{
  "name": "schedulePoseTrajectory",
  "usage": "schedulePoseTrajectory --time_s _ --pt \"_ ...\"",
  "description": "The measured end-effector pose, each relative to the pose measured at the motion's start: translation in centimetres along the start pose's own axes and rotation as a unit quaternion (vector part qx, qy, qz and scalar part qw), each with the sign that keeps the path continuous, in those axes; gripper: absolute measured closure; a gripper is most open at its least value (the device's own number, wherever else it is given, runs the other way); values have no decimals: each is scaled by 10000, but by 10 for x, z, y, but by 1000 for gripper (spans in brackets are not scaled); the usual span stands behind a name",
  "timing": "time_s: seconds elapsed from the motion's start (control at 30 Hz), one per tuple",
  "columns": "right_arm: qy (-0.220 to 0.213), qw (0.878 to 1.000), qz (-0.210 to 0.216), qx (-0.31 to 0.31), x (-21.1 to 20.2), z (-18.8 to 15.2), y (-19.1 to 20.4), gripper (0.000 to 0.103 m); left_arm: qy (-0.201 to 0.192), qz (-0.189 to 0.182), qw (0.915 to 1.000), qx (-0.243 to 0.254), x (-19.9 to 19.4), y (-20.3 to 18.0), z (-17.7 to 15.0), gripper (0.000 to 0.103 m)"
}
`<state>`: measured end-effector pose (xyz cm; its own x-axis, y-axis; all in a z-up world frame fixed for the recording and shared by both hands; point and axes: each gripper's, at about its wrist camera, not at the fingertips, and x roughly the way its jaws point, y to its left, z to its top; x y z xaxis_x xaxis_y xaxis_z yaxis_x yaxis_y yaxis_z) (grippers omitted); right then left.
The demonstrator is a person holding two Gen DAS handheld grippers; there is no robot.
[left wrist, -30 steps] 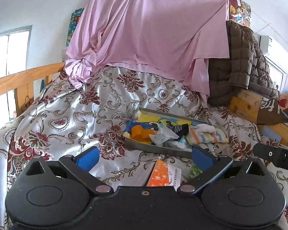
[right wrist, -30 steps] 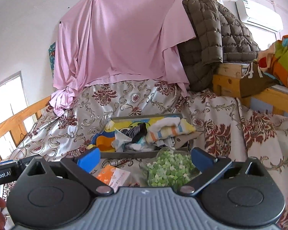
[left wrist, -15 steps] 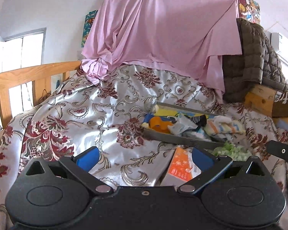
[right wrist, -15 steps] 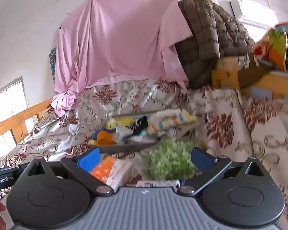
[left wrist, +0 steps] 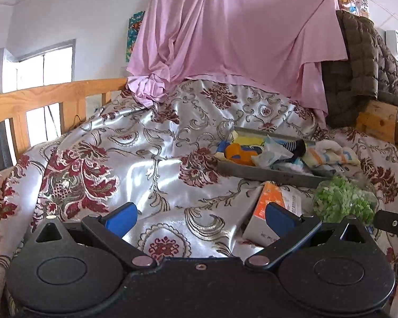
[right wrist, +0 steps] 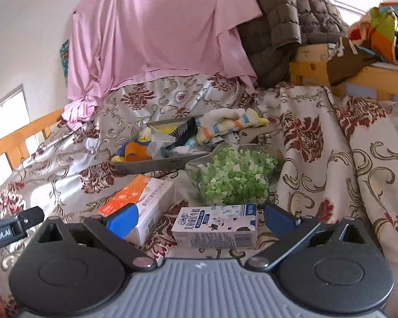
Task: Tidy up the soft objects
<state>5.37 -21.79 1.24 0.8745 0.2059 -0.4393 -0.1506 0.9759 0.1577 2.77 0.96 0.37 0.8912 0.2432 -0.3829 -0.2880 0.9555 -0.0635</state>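
A grey tray [left wrist: 268, 173] lies on the patterned bedspread, filled with soft items: an orange and blue plush [left wrist: 240, 153], a striped sock [left wrist: 295, 145] and a striped towel [left wrist: 331, 155]. It also shows in the right wrist view [right wrist: 151, 165]. In front of it lie an orange tissue pack [right wrist: 138, 198], a clear bag of green bits [right wrist: 233, 177] and a milk carton [right wrist: 217, 225]. My left gripper [left wrist: 200, 218] is open and empty over bare bedspread. My right gripper [right wrist: 199, 218] is open and empty, with the milk carton between its fingers' line.
A pink sheet [left wrist: 238, 34] hangs at the back. A brown quilted jacket [right wrist: 284, 18] drapes over a wooden bunk frame [right wrist: 315, 61] on the right. A wooden bed rail [left wrist: 47, 100] runs along the left. Colourful cloth [right wrist: 376, 29] lies on the bunk.
Both grippers have pulled back and lowered. The left one shifted left, so the tray now sits at its right. The milk carton has come into the right wrist view.
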Motion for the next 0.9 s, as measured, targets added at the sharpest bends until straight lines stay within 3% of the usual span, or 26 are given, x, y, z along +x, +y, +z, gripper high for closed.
schedulePoseTrajectory --time_s 0.33,0.57,0.9 --pt "-97 9996 -218 -115 -1 -10 5 0 -77 -4 9997 251 -5 -3 -17 1" --pt "-38 9998 -110 -143 -5 -12 5 0 -25 -207 9995 227 -8 -3 -16 1" --pt "28 9998 -169 -98 -4 -13 3 0 27 -190 9996 227 -9 -2 -18 1"
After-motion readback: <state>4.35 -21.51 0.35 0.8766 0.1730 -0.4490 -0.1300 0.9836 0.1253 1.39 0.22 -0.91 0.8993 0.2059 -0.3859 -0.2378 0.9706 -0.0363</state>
